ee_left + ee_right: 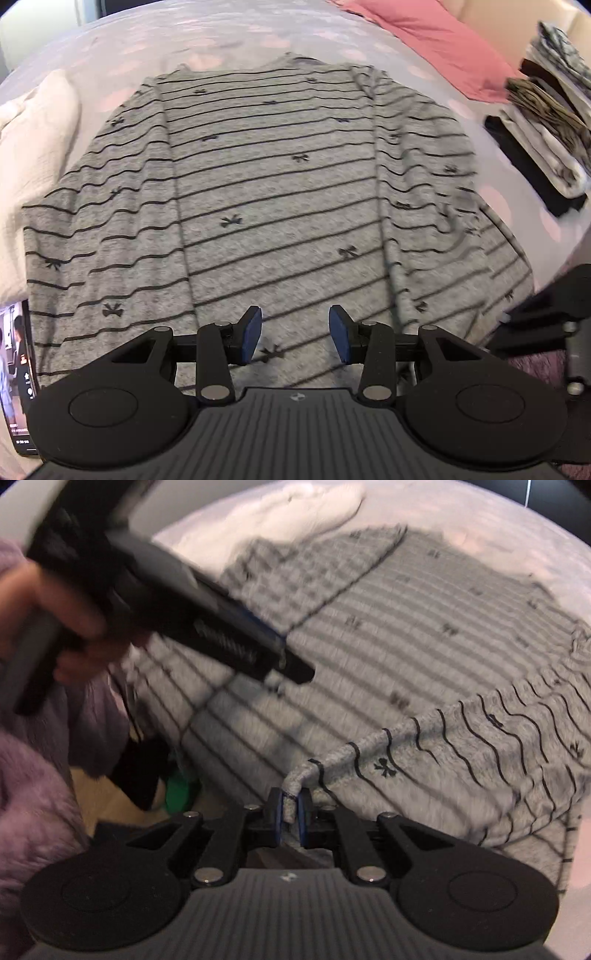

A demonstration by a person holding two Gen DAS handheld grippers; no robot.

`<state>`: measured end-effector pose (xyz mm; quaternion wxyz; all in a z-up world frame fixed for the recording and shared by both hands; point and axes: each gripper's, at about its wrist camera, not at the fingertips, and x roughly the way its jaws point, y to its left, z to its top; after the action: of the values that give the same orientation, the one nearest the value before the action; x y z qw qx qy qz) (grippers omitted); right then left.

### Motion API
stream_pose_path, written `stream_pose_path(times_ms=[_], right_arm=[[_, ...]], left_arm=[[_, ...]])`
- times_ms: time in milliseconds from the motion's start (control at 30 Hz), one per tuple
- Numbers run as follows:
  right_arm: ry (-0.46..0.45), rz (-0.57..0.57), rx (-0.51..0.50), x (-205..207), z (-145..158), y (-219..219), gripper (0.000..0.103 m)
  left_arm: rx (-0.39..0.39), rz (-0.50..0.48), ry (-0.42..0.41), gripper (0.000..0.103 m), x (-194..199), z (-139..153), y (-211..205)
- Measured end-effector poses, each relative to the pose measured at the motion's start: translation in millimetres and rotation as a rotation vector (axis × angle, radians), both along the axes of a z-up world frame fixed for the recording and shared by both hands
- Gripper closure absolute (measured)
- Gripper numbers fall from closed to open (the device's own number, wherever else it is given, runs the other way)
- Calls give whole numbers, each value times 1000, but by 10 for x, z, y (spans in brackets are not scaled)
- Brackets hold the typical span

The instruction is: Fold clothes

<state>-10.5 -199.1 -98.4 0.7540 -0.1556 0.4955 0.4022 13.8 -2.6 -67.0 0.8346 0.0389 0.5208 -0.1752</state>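
Note:
A grey long-sleeved shirt point(273, 177) with thin black stripes and small bows lies flat on the bed, both sides folded in over its middle. My left gripper point(295, 334) hovers over the shirt's near hem, open, with nothing between its blue pads. In the right wrist view, my right gripper point(290, 808) is shut on a bunched edge of the shirt point(406, 635), and the cloth drapes away to the right. The left gripper point(291, 661), held by a hand point(55, 602), crosses the upper left of that view, blurred.
A stack of folded clothes point(550, 122) sits at the right on the spotted sheet point(184, 33). Pink cloth point(436, 40) lies at the back right and a cream blanket point(40, 147) at the left. A lit screen point(18, 369) stands at the near left. A purple fuzzy sleeve point(33, 794) fills the left of the right wrist view.

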Motion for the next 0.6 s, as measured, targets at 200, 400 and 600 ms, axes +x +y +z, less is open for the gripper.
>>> stream_pose_path(times_ms=[200,400,600], right_arm=[[14,-13,1,-25,7,-86,67],[-32,-156,36,-3,158,-447,60],[-50,-389,-28,113,109,-834,60]], left_arm=[[-8,-64,4,62,-81,-15,-85],[-1,-108,16,62,-130,-53,-220],[9,-145,6,58,-159,-56,-353]])
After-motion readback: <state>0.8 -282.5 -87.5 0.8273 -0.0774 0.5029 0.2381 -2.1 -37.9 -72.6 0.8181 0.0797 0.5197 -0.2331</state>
